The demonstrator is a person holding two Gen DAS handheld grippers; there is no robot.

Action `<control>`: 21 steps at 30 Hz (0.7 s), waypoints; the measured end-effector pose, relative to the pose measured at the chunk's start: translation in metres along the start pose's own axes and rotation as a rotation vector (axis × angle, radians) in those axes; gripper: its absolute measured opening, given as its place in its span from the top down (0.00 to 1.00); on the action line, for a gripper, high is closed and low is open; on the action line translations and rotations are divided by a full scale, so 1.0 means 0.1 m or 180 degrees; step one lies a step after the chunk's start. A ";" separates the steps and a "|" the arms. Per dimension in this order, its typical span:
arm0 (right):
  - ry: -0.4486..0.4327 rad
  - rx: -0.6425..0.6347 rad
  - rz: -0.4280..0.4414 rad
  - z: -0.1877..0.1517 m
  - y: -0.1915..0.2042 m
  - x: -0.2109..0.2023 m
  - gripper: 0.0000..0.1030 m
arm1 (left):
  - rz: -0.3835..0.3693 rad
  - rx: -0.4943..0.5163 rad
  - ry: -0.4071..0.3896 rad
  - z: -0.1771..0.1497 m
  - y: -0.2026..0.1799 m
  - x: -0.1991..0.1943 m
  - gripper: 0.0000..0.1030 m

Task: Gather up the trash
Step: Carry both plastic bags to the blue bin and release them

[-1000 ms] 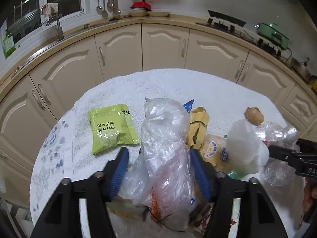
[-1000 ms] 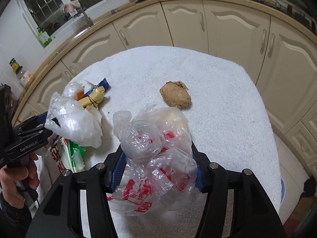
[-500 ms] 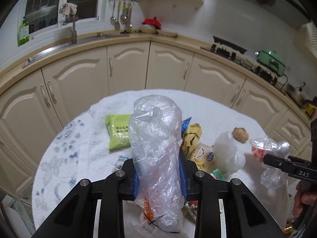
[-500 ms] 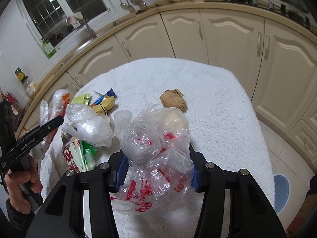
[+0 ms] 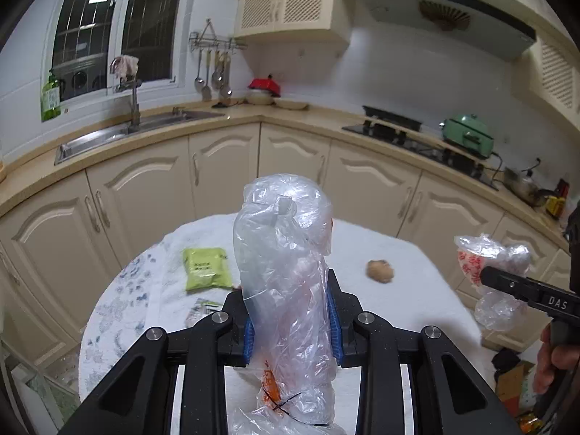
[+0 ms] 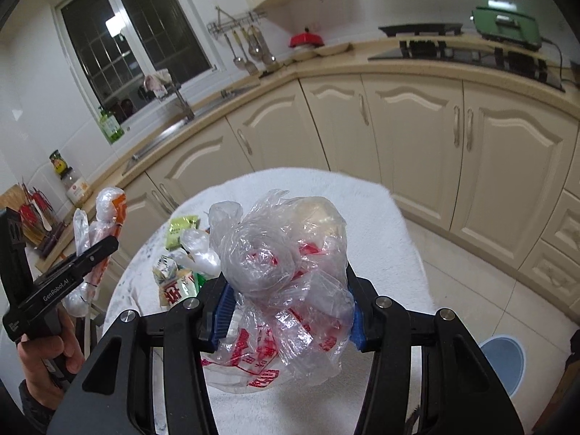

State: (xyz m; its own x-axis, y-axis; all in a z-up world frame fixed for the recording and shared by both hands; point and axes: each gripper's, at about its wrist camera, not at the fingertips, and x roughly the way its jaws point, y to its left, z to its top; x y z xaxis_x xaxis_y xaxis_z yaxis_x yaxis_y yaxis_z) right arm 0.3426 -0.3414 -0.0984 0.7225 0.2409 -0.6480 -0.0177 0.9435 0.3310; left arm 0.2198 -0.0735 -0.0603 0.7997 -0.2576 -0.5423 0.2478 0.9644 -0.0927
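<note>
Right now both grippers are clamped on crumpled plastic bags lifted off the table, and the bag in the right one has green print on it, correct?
Not quite. The right gripper holds a clear bag with red print, seen in the right wrist view. The rest is right.

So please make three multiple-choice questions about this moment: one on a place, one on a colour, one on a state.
1. Where is the brown lump?
A. on the white table cover
B. in the sink
C. on the stove

2. What colour is the flat packet on the table?
A. blue
B. yellow-green
C. black

3. What is the left gripper doing?
A. open, empty
B. shut on a clear plastic bag
C. holding a spoon

Answers: 1 A, it lies on the cover; 2 B, its face is yellow-green; 3 B, blue pads squeeze the bag.
</note>
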 end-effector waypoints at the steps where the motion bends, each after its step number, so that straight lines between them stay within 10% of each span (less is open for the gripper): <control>1: -0.0036 -0.0003 -0.0001 0.01 -0.01 -0.07 0.50 | -0.0024 0.0018 -0.0034 0.00 -0.07 -0.06 0.73; 21: -0.0739 0.0498 -0.0563 -0.25 -1.00 -1.56 0.50 | -0.0843 0.0468 -0.0367 -0.21 -1.42 -0.49 0.73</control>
State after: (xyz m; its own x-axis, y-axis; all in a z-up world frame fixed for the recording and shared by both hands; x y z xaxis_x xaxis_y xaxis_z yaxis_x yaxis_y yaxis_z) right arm 0.2145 -0.4675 -0.0478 0.8435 0.0010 -0.5372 0.2157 0.9152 0.3404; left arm 0.1338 -0.1969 -0.0384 0.7514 -0.5118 -0.4165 0.5253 0.8459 -0.0918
